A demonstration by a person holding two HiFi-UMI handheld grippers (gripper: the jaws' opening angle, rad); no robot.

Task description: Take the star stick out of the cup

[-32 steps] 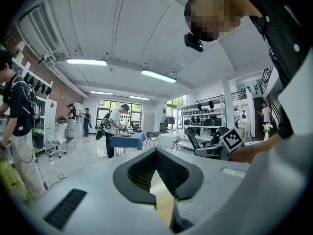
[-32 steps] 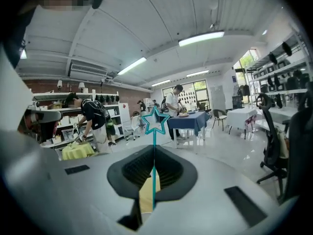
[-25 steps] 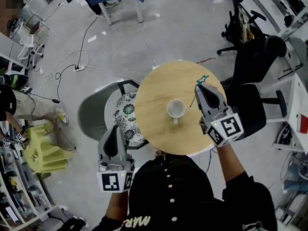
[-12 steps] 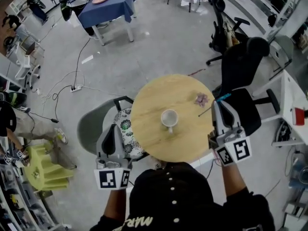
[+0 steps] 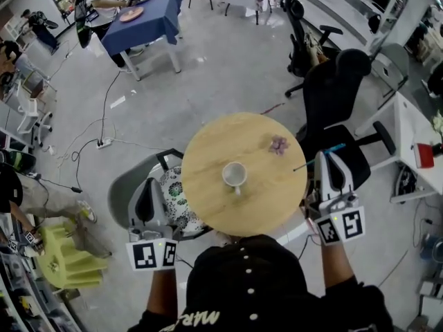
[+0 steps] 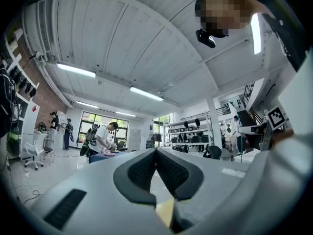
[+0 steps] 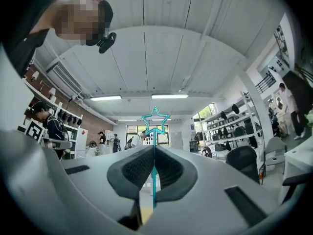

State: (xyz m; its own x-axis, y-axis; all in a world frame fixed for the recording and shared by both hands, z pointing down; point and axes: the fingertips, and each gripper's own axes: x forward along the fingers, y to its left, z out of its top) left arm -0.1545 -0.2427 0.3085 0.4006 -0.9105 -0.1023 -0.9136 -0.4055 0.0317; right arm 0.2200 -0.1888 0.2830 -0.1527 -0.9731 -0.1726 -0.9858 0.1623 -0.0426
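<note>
The white cup (image 5: 234, 176) stands upright near the middle of the round wooden table (image 5: 208, 151), and nothing shows inside it. My right gripper (image 5: 329, 158) hangs just past the table's right edge, shut on the star stick (image 5: 320, 156). In the right gripper view the thin teal star stick (image 7: 154, 175) runs up between the closed pads (image 7: 139, 168) and ends in an outlined star above the right gripper (image 7: 154, 148). My left gripper (image 5: 146, 187) is off the table's left side, shut and empty. In its own view the left gripper (image 6: 156, 152) points up toward the ceiling.
A small purple object (image 5: 278, 144) lies on the table's right part. A grey chair with a patterned cushion (image 5: 173, 185) sits under the left gripper. A black office chair (image 5: 336, 88) and a white desk (image 5: 408, 133) stand to the right. Cables (image 5: 104, 140) cross the floor.
My right gripper has carried the star stick from above the table beside the cup out past the right edge. The left gripper has shifted slightly outward and lower in the picture. The cup has not moved.
</note>
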